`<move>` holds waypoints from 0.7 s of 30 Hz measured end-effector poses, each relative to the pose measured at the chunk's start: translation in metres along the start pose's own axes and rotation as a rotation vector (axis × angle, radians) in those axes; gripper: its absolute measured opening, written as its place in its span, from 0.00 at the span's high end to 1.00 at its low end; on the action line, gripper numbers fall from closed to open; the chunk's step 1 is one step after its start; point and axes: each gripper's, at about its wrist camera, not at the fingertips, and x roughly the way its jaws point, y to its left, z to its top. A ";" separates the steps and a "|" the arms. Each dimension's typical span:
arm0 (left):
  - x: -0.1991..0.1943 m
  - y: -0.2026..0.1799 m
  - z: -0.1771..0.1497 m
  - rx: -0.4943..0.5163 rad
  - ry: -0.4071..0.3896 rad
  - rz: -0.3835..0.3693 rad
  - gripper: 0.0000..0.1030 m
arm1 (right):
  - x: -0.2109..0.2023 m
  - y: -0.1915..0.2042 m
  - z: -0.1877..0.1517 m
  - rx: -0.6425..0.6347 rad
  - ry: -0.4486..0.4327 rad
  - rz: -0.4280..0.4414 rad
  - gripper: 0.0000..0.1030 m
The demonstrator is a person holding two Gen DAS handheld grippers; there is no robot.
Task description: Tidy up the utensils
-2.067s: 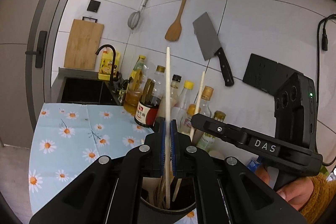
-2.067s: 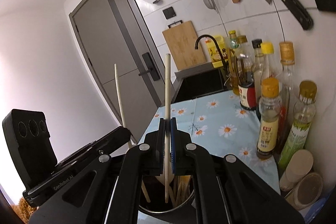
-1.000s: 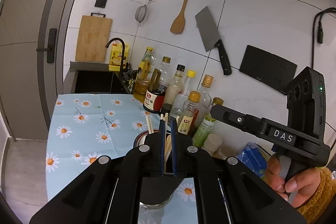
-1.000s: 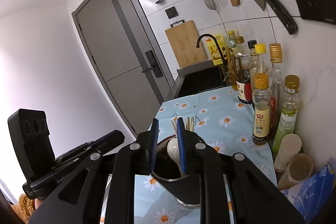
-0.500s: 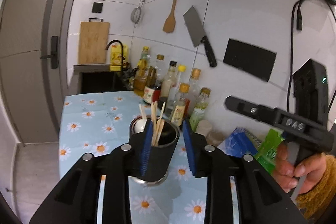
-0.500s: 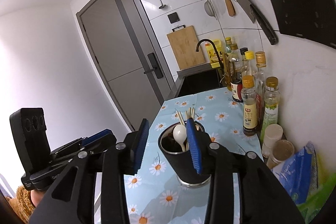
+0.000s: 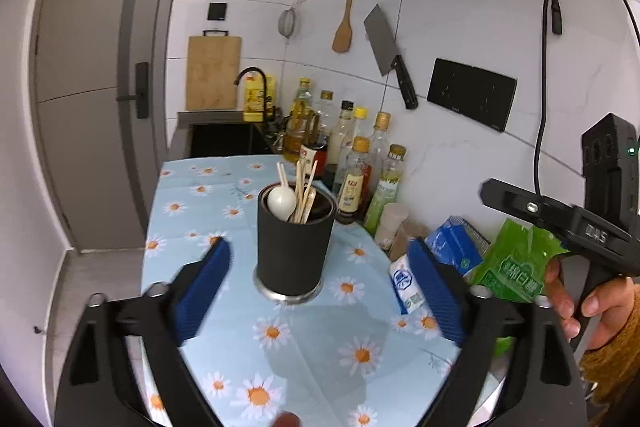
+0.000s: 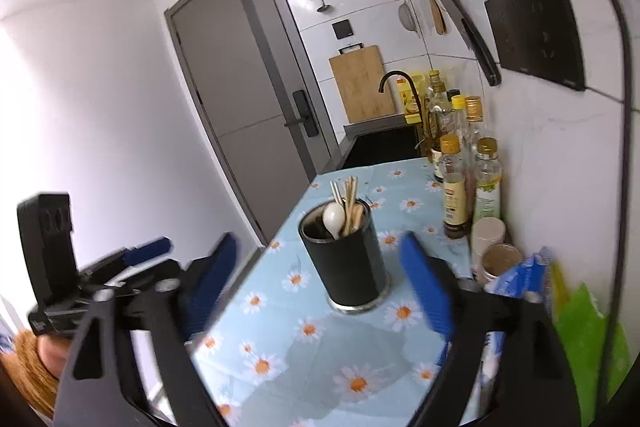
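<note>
Utensils are all parked in the black holder [image 7: 295,241] now: a bunch of wooden chopsticks [image 7: 305,187] and a white spoon [image 7: 282,202] stick up out of it, spoon bowl up and leaning on the rim. That holder stands upright on the daisy tablecloth [image 7: 224,211], roughly mid-counter, with a shiny metal ring around its base. Left gripper [image 7: 320,287] has its blue pads spread really wide and the jaws are opening, nothing pinched; the holder sits out ahead between the two fingers but neither pad touches it. Same deal with the right gripper [image 8: 320,283], jaws opening, pads well off the holder on either side, holding nothing. You can see the right gripper off to the side in the left view, with a hand [image 7: 592,307] in a mustard sleeve on its handle. Along the wall behind the holder is a row of oil and sauce bottles [image 7: 360,163], plus two small jars [image 8: 494,247] and some blue and green packets [image 7: 516,263] closer in. A cleaver [image 7: 390,55], wooden spatula [image 7: 346,15] and strainer hang on the tiles, and a cutting board [image 7: 213,73] leans by the sink at the far end.
</note>
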 end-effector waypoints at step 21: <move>-0.041 -0.061 -0.087 -0.046 0.059 0.131 0.07 | -0.065 0.005 -0.084 -0.078 0.079 -0.011 0.05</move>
